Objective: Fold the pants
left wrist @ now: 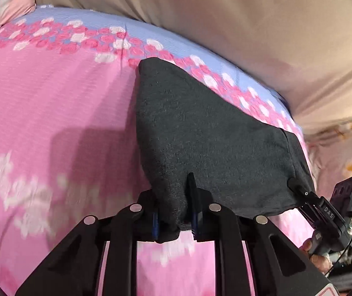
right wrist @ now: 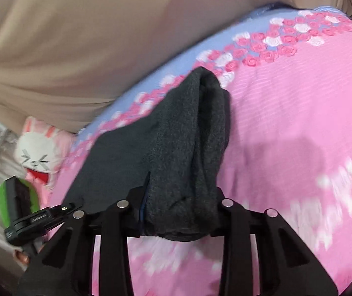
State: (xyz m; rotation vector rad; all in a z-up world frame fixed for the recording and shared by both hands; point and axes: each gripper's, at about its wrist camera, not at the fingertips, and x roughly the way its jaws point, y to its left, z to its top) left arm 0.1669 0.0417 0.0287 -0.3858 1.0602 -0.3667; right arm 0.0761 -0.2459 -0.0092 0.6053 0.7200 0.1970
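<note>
The dark grey pants (left wrist: 200,133) hang lifted over a pink flowered bed sheet (left wrist: 52,98). My left gripper (left wrist: 173,212) is shut on the near left edge of the pants. My right gripper (right wrist: 178,212) is shut on a bunched end of the pants (right wrist: 176,135). In the left wrist view the right gripper (left wrist: 296,185) pinches the cloth's right corner. In the right wrist view the left gripper (right wrist: 60,209) holds the cloth's left corner. The far end of the pants droops toward the sheet's blue band.
A beige cushion or headboard (left wrist: 225,12) runs behind the bed. A white rabbit plush (right wrist: 40,153) and a green object (right wrist: 3,197) lie off the bed's side. The sheet (right wrist: 299,98) spreads wide on both sides of the pants.
</note>
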